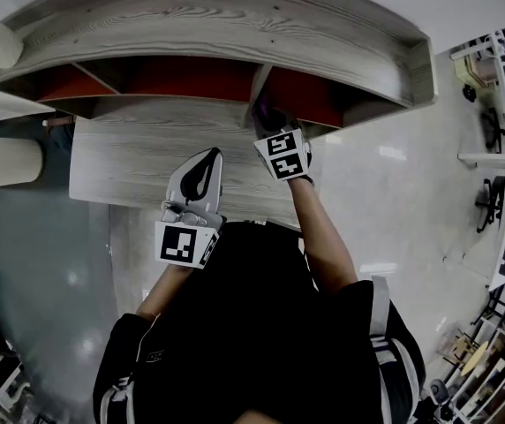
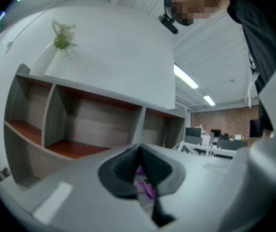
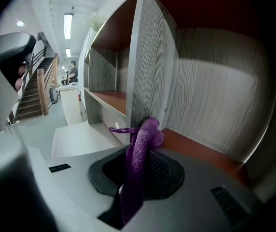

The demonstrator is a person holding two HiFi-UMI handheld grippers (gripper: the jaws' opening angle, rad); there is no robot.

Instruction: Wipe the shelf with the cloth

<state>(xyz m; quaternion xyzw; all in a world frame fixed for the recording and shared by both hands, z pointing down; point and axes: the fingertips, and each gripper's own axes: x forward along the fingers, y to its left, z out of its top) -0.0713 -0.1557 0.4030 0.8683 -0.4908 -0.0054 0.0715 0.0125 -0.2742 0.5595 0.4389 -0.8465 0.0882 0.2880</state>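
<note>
Head view steeply down on shelf [image 1: 235, 25], gripper views close, facing its compartments

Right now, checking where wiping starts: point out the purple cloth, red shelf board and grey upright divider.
purple cloth [image 3: 139, 153], right gripper view, its bunched middle
red shelf board [image 3: 200, 151], right gripper view, bare top
grey upright divider [image 3: 150, 66], right gripper view, side face

Left gripper [image 1: 207, 157], right gripper [image 1: 270, 117]: 2 pale grey moulded shells with black ribbed pads [image 3: 159, 170]. Each carries 1 cube [image 1: 184, 244] bearing black-and-white square markers. Person: black short-sleeved top [image 1: 252, 325]; white stripes [image 1: 378, 307], apparently running along the sleeves.
</note>
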